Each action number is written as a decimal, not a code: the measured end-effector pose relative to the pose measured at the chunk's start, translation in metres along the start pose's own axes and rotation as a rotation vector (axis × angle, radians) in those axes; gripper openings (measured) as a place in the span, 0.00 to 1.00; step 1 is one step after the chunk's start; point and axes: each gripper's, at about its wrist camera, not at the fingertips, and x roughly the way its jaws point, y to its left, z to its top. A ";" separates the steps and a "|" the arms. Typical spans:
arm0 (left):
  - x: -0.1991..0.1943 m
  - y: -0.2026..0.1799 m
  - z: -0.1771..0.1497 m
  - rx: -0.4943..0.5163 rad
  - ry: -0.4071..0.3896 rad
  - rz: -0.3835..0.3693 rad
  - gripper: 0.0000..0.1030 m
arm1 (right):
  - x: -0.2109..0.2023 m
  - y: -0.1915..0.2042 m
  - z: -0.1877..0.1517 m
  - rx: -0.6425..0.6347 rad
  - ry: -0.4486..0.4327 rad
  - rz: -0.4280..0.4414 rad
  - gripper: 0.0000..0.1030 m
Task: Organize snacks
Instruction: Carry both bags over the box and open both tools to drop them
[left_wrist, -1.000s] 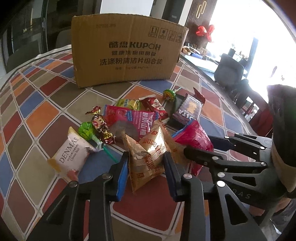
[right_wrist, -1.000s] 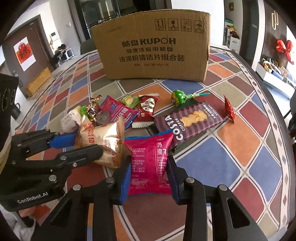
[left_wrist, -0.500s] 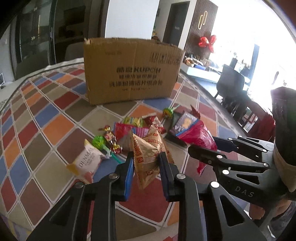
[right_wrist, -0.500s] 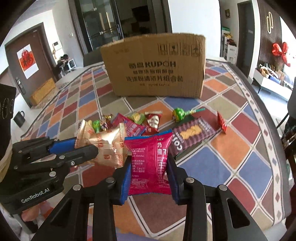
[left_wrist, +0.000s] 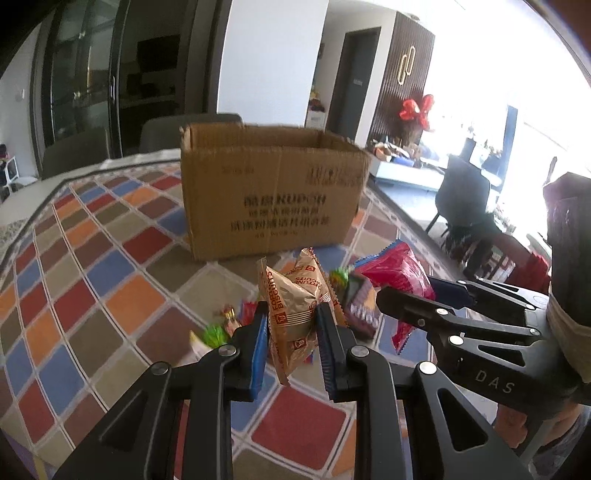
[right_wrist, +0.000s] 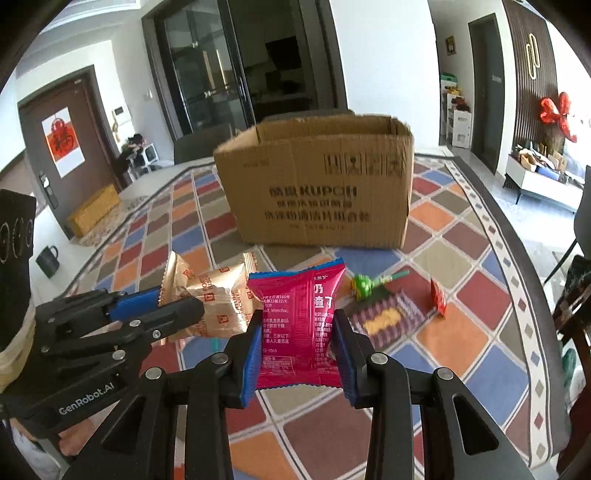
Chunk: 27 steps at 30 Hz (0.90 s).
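Left gripper pinches the gold packet, right gripper pinches the pink packet; box ahead, several sweets below yet unpacked.

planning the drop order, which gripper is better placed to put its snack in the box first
Right, narrowly. The right gripper holds the pink packet almost straight before the cardboard box; the left gripper with the gold biscuit packet looks equally ready.

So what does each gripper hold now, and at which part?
The left gripper holds the gold biscuit packet across its lower middle. The right gripper holds the pink snack packet by its side edges, lower half.
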 end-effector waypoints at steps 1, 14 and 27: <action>-0.002 0.001 0.007 0.002 -0.014 0.004 0.25 | -0.001 0.000 0.005 -0.002 -0.011 -0.002 0.36; -0.012 0.012 0.083 0.025 -0.134 0.040 0.25 | -0.009 -0.001 0.078 -0.030 -0.142 -0.032 0.36; 0.020 0.038 0.148 0.028 -0.146 0.104 0.25 | 0.023 -0.007 0.150 -0.045 -0.140 -0.060 0.36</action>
